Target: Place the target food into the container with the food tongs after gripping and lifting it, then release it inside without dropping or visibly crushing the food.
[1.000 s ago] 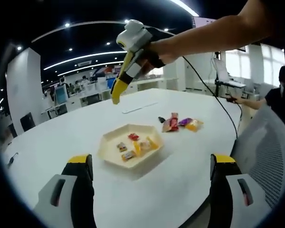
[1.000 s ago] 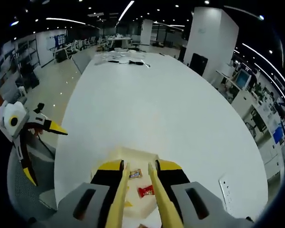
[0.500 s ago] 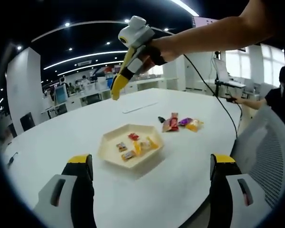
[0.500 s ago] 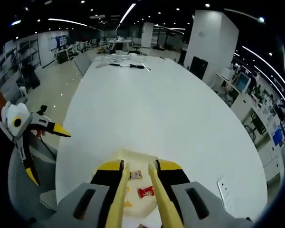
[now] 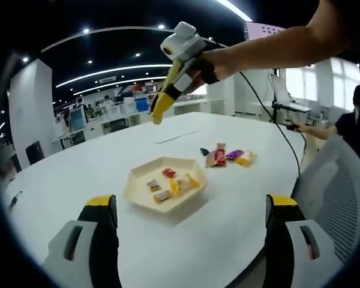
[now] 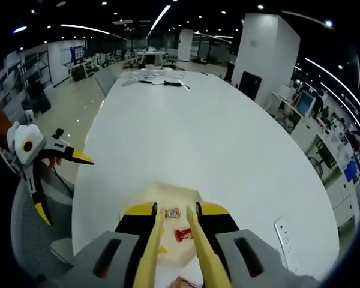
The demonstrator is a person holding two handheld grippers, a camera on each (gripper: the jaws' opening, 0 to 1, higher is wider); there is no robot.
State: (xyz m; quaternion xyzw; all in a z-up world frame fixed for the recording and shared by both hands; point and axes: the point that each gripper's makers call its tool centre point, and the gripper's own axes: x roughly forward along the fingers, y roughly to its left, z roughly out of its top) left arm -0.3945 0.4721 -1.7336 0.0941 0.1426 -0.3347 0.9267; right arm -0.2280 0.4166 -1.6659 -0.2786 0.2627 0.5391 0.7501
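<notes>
1. Near the surface's front edge, a cream hexagonal tray (image 5: 139, 186) holds several small wrapped candies (image 5: 170, 184).
2. More wrapped candies (image 5: 228, 156) lie loose just beyond it on the white surface (image 5: 108, 162).
3. Above the tray, the right gripper (image 6: 175, 237) pinches yellow tongs (image 6: 198, 252) nearly closed, empty.
4. Left gripper (image 5: 189, 240) fingers spread wide.

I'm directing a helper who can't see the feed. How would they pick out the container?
On the large white table, look near the close edge for the cream hexagonal tray holding a few wrapped candies. The loose candy pile beside it lies directly on the table.
</notes>
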